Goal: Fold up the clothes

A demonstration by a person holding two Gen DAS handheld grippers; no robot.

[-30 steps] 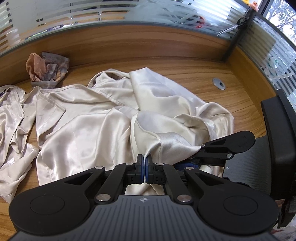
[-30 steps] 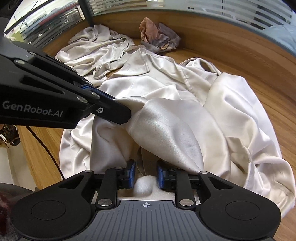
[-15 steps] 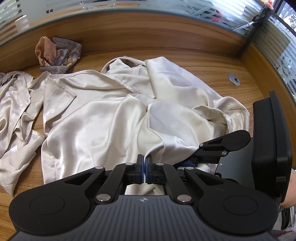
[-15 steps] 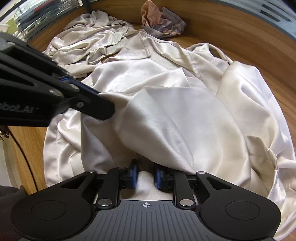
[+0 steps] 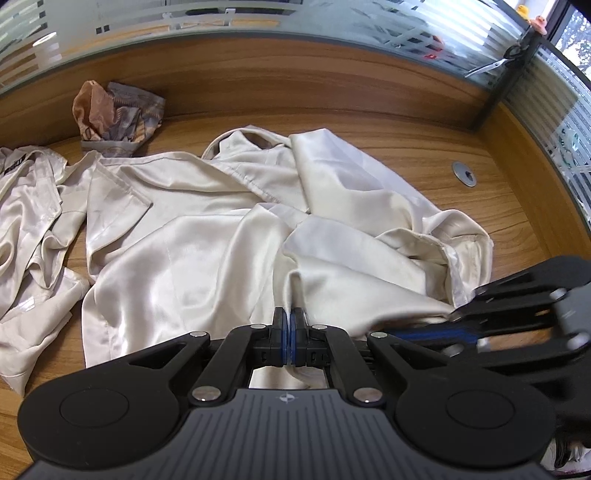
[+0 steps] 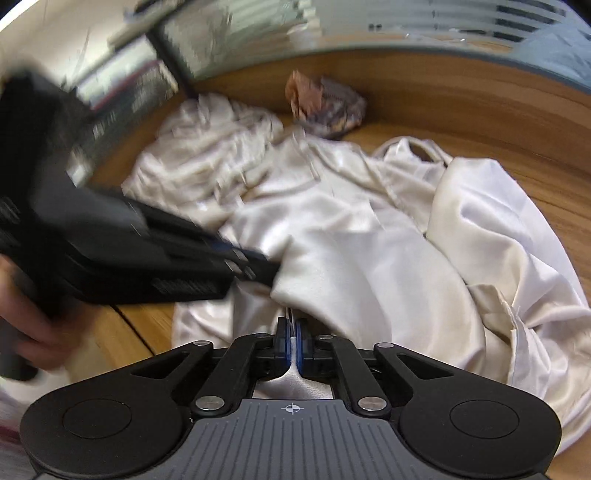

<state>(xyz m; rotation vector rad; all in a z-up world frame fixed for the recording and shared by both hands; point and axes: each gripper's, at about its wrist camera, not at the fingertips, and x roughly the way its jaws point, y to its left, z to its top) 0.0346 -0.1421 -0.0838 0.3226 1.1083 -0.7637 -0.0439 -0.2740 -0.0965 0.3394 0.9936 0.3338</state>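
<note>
The left hand-held gripper (image 5: 290, 320) is clamped on a fold of the cream satin garment (image 5: 207, 240). The right hand-held gripper (image 6: 291, 328), its jaws having just closed, pinches the same cloth beside it. The garment lies spread on the wooden surface (image 5: 406, 147), a second cream garment (image 5: 26, 206) at its left.

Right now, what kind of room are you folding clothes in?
Probably an office: a wooden desk with a cable hole, frosted striped glass partitions around it, and scissors hanging on the divider.
</note>
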